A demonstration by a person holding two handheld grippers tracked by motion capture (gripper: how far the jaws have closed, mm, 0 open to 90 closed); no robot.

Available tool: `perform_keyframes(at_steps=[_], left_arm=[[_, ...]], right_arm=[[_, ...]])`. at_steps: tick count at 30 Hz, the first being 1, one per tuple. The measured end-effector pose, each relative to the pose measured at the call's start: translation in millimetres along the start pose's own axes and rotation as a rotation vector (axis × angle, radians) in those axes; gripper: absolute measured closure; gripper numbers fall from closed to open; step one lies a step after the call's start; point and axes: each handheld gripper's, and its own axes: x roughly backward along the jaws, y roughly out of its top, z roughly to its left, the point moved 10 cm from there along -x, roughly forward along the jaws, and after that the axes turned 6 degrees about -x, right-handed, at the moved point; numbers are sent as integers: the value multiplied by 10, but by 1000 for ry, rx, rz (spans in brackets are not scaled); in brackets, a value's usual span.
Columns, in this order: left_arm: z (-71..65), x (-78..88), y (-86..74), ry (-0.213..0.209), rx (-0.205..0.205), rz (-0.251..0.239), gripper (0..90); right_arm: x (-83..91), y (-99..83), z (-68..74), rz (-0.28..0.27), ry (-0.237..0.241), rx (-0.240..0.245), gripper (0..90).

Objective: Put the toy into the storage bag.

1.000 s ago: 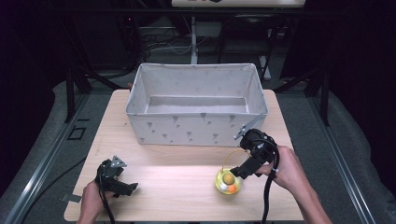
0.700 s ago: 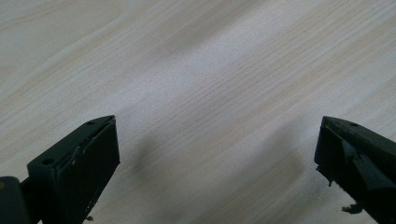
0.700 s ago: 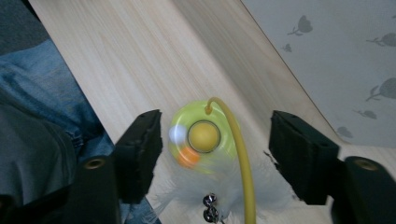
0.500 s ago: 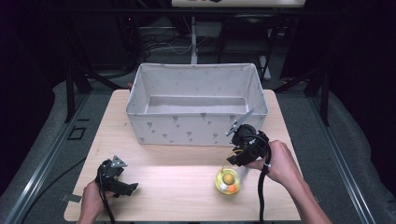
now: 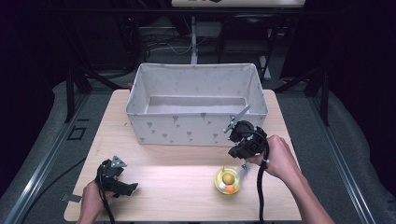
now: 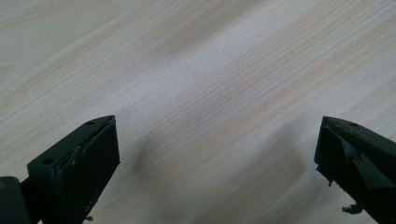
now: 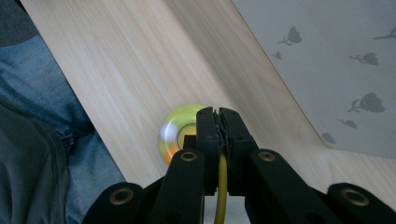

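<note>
Our right gripper (image 5: 232,164) has just been closing, and its jaws now pinch the thin yellow string (image 7: 222,179) that rises from a yellow yo-yo (image 5: 227,181). The yo-yo lies flat on the wooden table (image 5: 177,196), disc face up, so its axle stands upright; the string runs from it steeply up into the pinched jaws. In the right gripper view the yo-yo (image 7: 180,134) sits just beyond the jaw tips, close to the table's near edge, with a denim-clad leg (image 7: 51,154) past that edge. The grey fabric bin (image 5: 197,107) stands behind, near but apart from the yo-yo, a strip of bare wood between them. To the yo-yo's left the tabletop lies open as far as our left gripper (image 5: 122,185), which rests low over the near left corner, jaws spread wide with nothing between them (image 6: 210,158).
</note>
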Motion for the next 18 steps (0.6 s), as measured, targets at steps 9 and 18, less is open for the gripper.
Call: perform_keyframes(at_steps=[9,18], left_arm=[[5,2,4,4,4,-5,2],[-1,-7,6,1,4,-3,2]], right_arm=[[15,36,15,5,18,3,882],[64,114,13,-7,25,12,883]])
